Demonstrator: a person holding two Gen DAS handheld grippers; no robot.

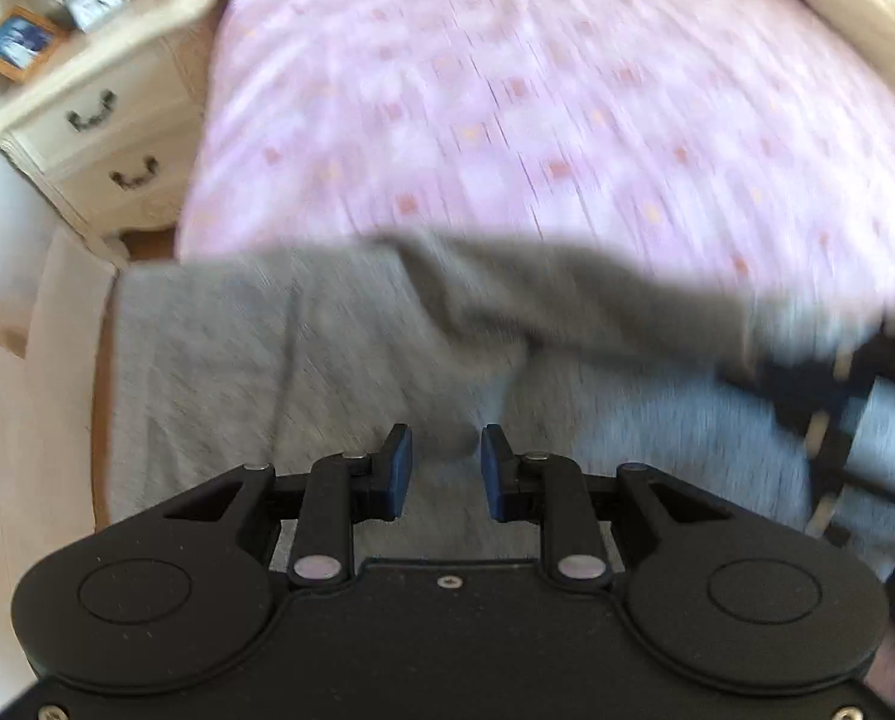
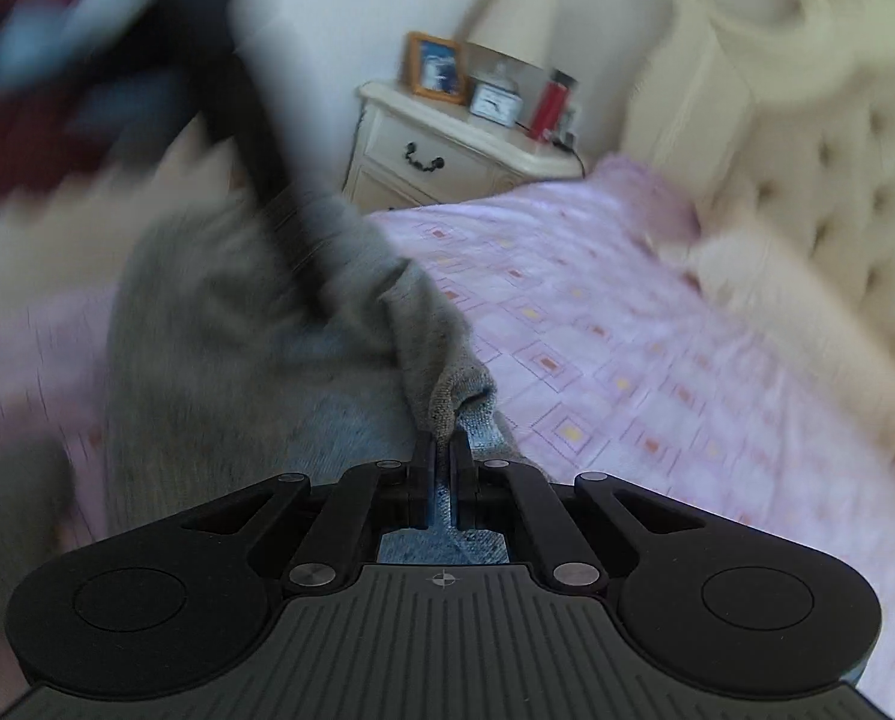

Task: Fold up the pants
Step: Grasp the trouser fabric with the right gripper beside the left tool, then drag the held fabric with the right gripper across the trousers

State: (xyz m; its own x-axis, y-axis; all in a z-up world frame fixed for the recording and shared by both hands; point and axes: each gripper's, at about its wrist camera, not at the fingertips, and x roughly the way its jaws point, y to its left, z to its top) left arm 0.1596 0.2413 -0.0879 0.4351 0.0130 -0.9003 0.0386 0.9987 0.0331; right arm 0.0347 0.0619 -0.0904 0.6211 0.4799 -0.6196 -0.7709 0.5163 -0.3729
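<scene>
Your right gripper [image 2: 442,450]: jaws pinched together on bunched edge of grey pants [image 2: 255,324], fabric fold sticking up just past fingertips, rest trailing away to its left. Pants lie on pink patterned bedspread [image 2: 597,324], which stretches ahead and right of that gripper. Your left gripper [image 1: 446,468]: jaws apart, nothing between blue pads [image 1: 400,468], grey pants [image 1: 303,348] spread directly below and ahead. Cream nightstand [image 1: 105,120] far ahead-left. Both views blurred.
</scene>
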